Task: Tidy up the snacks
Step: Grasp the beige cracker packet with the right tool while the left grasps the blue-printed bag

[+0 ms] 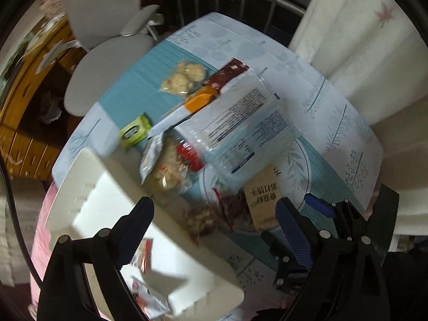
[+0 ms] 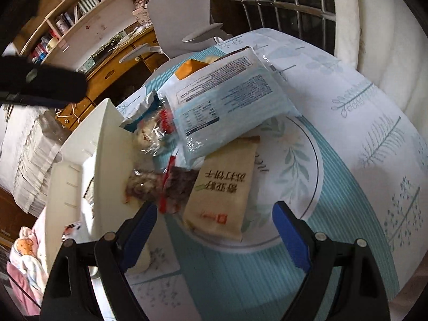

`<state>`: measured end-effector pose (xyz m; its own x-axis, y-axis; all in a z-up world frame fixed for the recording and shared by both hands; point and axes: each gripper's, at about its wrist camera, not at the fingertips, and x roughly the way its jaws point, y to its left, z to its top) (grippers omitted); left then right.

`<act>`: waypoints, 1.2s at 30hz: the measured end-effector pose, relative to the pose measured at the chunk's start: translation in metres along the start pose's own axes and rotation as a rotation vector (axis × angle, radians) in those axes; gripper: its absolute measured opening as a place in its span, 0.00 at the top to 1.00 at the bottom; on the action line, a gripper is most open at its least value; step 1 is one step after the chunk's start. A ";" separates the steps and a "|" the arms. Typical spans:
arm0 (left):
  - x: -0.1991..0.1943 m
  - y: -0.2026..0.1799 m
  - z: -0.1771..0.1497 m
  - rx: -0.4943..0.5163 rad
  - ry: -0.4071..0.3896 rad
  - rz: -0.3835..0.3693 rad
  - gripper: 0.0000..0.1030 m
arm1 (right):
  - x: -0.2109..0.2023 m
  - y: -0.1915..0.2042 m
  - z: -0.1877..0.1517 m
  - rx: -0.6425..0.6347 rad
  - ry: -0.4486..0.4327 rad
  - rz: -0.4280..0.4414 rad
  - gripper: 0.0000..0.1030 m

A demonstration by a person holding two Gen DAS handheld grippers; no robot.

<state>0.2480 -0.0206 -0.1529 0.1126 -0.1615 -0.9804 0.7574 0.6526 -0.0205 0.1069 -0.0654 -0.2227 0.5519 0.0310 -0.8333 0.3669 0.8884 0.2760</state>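
A pile of snack packs lies on a patterned tablecloth [image 2: 361, 123]. On top is a large light-blue pack [image 2: 227, 101], seen too in the left wrist view [image 1: 240, 128]. Below it lie a tan packet [image 2: 224, 187], a dark red-edged packet [image 2: 176, 187] and a clear bag of round snacks [image 2: 149, 133]. A white divided organizer box [image 1: 107, 195] stands left of the pile; small red-and-white packets [image 1: 144, 256] lie in it. My left gripper [image 1: 214, 214] is open above the box edge. My right gripper [image 2: 214, 219] is open just before the tan packet.
Farther back on the table lie a clear bag of pale cookies [image 1: 184, 77], a green box [image 1: 135, 131] and a brown-orange packet [image 1: 214, 85]. A grey office chair [image 2: 184, 13] stands behind the table, a wooden desk with shelves [image 2: 107, 61] to the left, a barred window behind.
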 end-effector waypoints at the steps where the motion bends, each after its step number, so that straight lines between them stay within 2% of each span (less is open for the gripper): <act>1: 0.006 -0.003 0.005 0.010 0.008 0.001 0.11 | 0.003 -0.001 0.000 -0.011 -0.003 0.001 0.14; 4: 0.028 -0.011 0.020 0.047 0.036 0.016 0.10 | 0.013 -0.003 0.001 -0.048 -0.007 0.000 0.14; 7: 0.050 -0.017 0.034 0.078 0.070 0.032 0.06 | 0.019 -0.003 0.001 -0.083 -0.008 0.007 0.14; 13: 0.091 -0.033 0.053 0.156 0.148 0.066 0.05 | 0.027 0.000 -0.002 -0.167 -0.001 0.017 0.14; 18: 0.114 -0.051 0.065 0.238 0.173 0.105 0.03 | 0.034 0.002 -0.003 -0.235 -0.009 0.012 0.14; 23: 0.129 -0.063 0.074 0.302 0.171 0.151 0.01 | 0.045 -0.001 0.001 -0.247 -0.007 0.021 0.14; 29: 0.138 -0.072 0.082 0.351 0.161 0.151 0.00 | 0.053 0.003 0.005 -0.264 -0.004 0.017 0.14; 32: 0.142 -0.067 0.084 0.353 0.157 0.144 0.00 | 0.057 0.004 0.007 -0.273 -0.003 0.020 0.14; 36: 0.147 -0.060 0.087 0.359 0.139 0.098 0.00 | 0.061 0.005 0.005 -0.283 0.016 0.021 0.14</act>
<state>0.2747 -0.1476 -0.2789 0.1264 0.0062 -0.9920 0.9268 0.3556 0.1203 0.1461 -0.0619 -0.2692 0.5445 0.0554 -0.8369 0.1309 0.9800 0.1500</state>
